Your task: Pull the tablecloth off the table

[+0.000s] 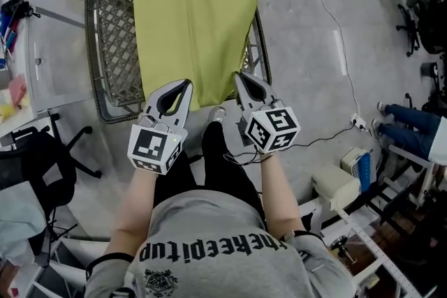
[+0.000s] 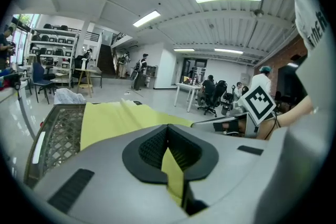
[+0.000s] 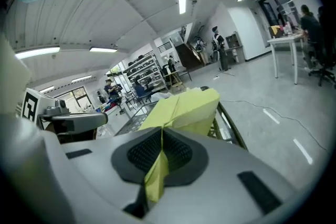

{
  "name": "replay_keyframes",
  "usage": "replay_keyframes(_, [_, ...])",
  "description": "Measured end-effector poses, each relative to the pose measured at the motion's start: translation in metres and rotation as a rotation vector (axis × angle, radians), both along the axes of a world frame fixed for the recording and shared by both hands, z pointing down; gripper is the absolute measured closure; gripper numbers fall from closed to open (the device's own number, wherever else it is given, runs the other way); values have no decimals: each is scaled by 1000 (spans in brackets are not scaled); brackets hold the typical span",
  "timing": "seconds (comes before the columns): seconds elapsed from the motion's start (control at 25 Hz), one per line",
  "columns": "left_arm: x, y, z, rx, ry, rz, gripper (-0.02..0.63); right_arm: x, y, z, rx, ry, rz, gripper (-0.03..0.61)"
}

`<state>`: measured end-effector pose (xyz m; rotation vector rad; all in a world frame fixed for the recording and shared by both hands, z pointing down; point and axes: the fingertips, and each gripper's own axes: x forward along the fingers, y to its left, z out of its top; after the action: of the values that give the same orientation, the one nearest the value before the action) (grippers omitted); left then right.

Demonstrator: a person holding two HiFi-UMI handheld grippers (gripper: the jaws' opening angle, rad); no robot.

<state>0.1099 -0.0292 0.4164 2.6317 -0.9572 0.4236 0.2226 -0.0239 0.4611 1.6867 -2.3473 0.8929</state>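
A yellow-green tablecloth (image 1: 192, 17) lies over a dark metal mesh table (image 1: 112, 45), draped across its middle and right part, with its near edge hanging toward me. My left gripper (image 1: 187, 84) is shut on the cloth's near left corner; in the left gripper view a strip of the tablecloth (image 2: 173, 170) runs pinched between the ribbed pads. My right gripper (image 1: 237, 77) is shut on the near right corner, and the tablecloth (image 3: 157, 170) shows as a fold clamped between its jaws. Both grippers sit side by side at the table's near edge.
Bare mesh (image 1: 115, 17) shows on the table's left part. A black office chair (image 1: 42, 164) stands at my left, a white cable (image 1: 328, 10) crosses the concrete floor at right, and a seated person's legs (image 1: 408, 122) are at far right. My own legs (image 1: 209, 164) are below the grippers.
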Motion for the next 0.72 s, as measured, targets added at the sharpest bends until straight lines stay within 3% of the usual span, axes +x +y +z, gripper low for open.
replay_keyframes(0.4, [-78,-4,-3,2,18,-160,600,-110,-8,-20,42,42,-307,563])
replay_keyframes(0.72, [-113,-1,0,-3,33,-202,600,-178,13,-19,40,46,-485,563])
